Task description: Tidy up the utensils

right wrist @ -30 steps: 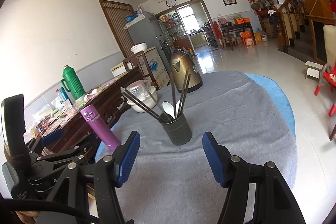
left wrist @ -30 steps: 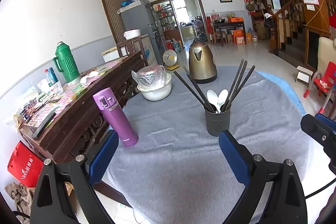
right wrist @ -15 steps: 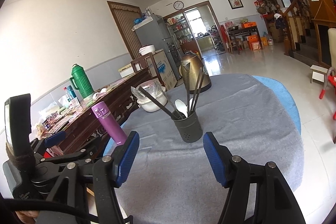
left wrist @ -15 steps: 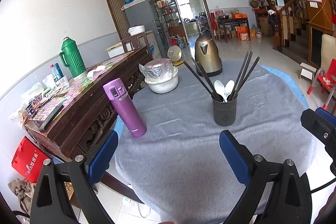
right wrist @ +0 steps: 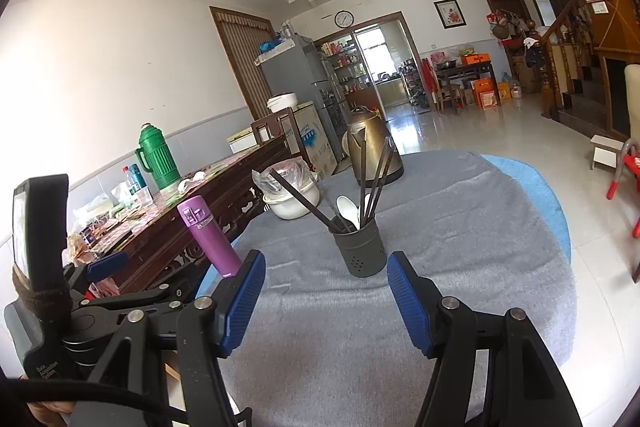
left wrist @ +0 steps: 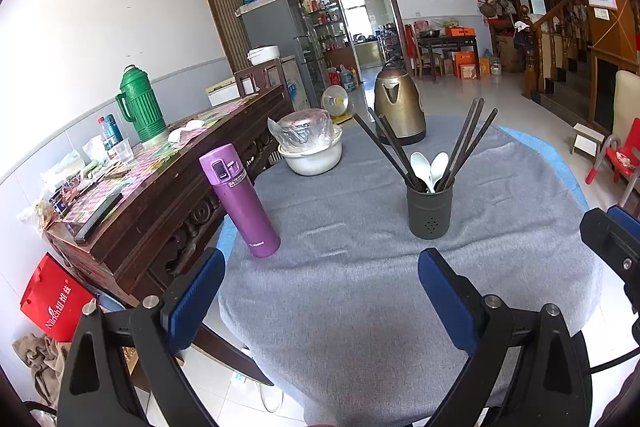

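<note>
Right gripper (right wrist: 326, 297): jaws stand apart with nothing between the blue pads; it hangs over the near part of the grey cloth (right wrist: 460, 235) and touches no object. Left gripper (left wrist: 320, 291): jaws likewise wide apart and empty, over the cloth's near edge; its body also shows at the left edge of the right wrist view.

Utensil holder (left wrist: 430, 211): dark cylindrical pot with small holes near its base, upright on the cloth, just beyond both grippers and apart from them. Contents: two white spoons (left wrist: 430, 165), bowls up, at the centre; dark chopsticks (left wrist: 472, 143) leaning out to the right, and more leaning out to the left. All utensils seen are in the holder.

Purple flask (left wrist: 240, 201): lid shut, stands at the cloth's left edge, well left of the holder. White bowl (left wrist: 314, 157): farther back, carrying a plastic-wrapped dish. Bronze kettle (left wrist: 399, 107): at the far edge, behind the holder. Green thermos (left wrist: 140, 107): on the wooden sideboard (left wrist: 168, 195) to the left.
</note>
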Demonstrator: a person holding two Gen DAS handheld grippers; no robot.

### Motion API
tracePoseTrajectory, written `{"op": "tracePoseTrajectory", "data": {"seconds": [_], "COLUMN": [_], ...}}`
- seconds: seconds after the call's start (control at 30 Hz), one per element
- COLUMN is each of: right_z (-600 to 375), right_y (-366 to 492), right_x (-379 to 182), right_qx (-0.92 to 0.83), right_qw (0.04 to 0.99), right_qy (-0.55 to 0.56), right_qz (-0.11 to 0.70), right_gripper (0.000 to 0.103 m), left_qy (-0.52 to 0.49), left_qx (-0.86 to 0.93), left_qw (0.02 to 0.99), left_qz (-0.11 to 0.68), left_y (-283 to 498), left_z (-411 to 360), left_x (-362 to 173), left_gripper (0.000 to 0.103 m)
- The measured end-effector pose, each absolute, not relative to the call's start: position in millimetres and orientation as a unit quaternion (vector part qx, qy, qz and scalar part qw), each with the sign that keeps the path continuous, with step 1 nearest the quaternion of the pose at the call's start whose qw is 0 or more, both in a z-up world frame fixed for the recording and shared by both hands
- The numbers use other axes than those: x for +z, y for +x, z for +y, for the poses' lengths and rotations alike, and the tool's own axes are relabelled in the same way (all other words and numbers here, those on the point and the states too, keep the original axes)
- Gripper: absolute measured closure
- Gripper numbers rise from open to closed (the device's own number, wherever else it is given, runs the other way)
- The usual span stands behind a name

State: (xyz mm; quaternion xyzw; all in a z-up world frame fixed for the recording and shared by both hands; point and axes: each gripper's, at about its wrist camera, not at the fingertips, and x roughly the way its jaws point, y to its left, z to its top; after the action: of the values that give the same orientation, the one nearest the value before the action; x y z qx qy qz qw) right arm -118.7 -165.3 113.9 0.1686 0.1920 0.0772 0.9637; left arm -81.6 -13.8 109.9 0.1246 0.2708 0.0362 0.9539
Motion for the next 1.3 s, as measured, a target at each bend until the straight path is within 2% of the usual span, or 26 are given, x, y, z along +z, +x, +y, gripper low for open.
{"op": "tracePoseTrajectory", "data": {"seconds": [1.3], "right_z": [-154.6], "right_y": [-116.5], "right_x": [115.0], "right_qx": [0.091], "right_qw": [0.965], "right_qy": [0.154], "right_qz": [0.194], "right_gripper": [0.036], "left_qy": [0.113], "left_qx": [0.05], "left_qw": [0.955], "left_qz": [0.271], "left_y": [-81.9], "left_z": [-1.7], "left_x": [112.2], "left_gripper": [0.006]}}
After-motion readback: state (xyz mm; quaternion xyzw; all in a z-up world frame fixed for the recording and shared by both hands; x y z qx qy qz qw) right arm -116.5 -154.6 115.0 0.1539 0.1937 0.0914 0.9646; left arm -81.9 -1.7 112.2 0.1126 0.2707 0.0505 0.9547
